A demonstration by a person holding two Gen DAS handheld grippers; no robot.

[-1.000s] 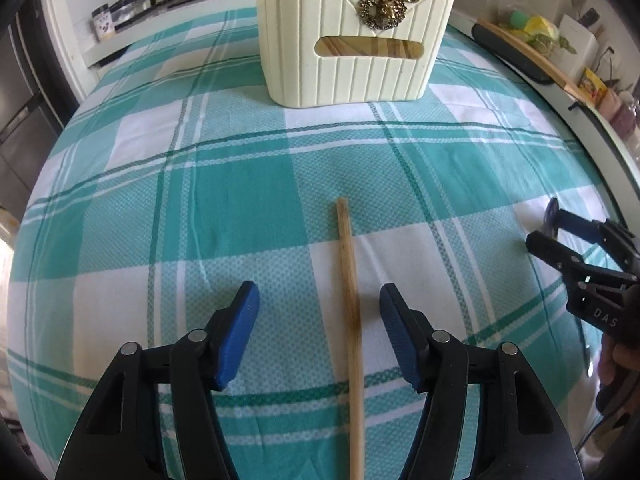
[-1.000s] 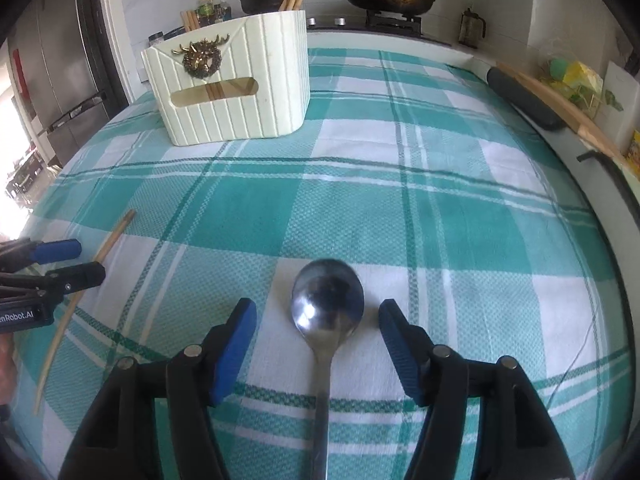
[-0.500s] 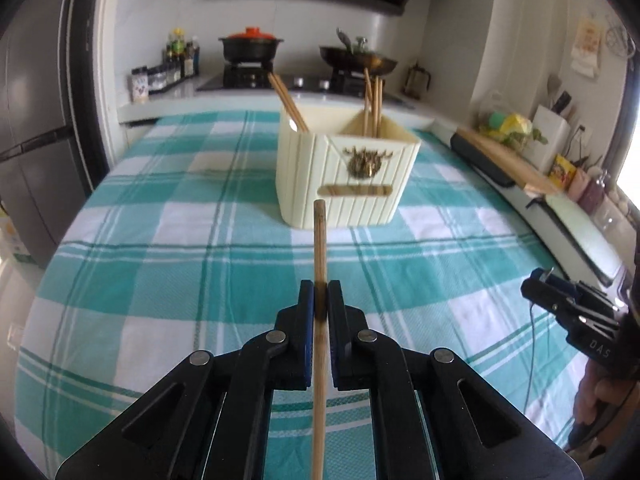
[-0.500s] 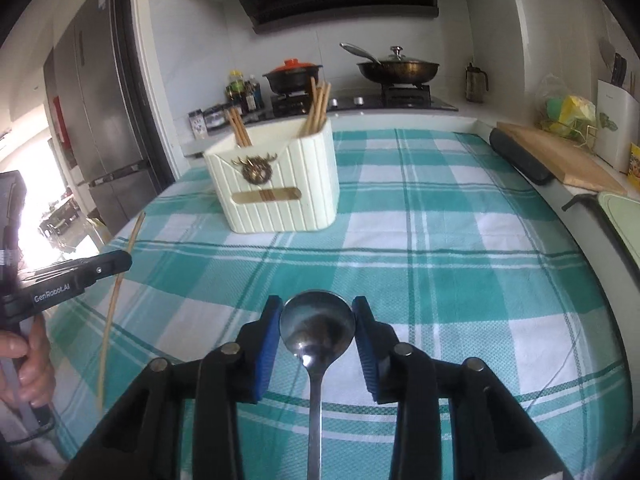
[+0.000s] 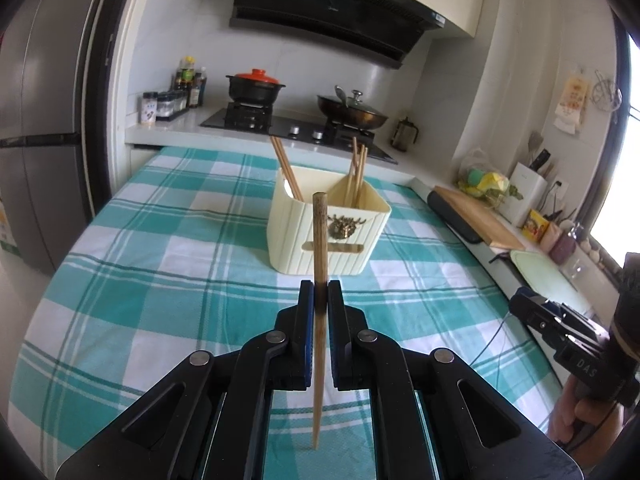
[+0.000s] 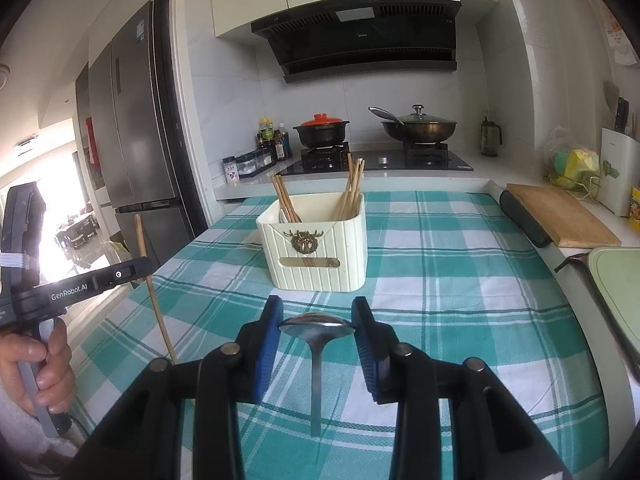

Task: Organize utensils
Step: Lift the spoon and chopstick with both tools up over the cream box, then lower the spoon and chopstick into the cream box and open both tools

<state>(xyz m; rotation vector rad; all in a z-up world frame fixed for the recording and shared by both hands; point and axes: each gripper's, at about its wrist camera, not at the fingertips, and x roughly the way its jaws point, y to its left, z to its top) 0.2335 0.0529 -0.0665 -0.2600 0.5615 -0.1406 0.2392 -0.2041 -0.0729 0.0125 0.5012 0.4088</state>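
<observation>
Left claw (image 5: pixel 319 300) is clamped tight on 1 wooden chopstick (image 5: pixel 319 248), blue pads pinching it partway along, so the thick end sticks out forward and the thin end trails back under the claw. It's up off the surface (image 5: pixel 160 272), which has a teal and white checked cloth on it. From the right wrist view you can see the same chopstick (image 6: pixel 154 296) standing tilted in the left claw (image 6: pixel 138 270), with the person's hand (image 6: pixel 38 364) wrapped round the handle.

Right claw (image 6: pixel 317 326) is gripping a metal spoon (image 6: pixel 316 328) by the bowl, pads pressed on either edge, bowl roughly level, handle hanging back and down. Also lifted clear of the cloth.

The cream ribbed utensil holder (image 5: pixel 326 232) sits further up the surface, ahead of both claws and well apart from them, with a brass deer head badge (image 6: pixel 303 242) on its front. It has 2 compartments, each with some chopsticks leaning in it: a few on the left side (image 6: pixel 285 200) and a bunch on the right side (image 6: pixel 353 188).

Behind the surface there's a stove with a black pot with a red lid (image 6: pixel 322 132) and a lidded wok (image 6: pixel 418 126). A wooden cutting board (image 6: pixel 560 220) lies off to the right.
</observation>
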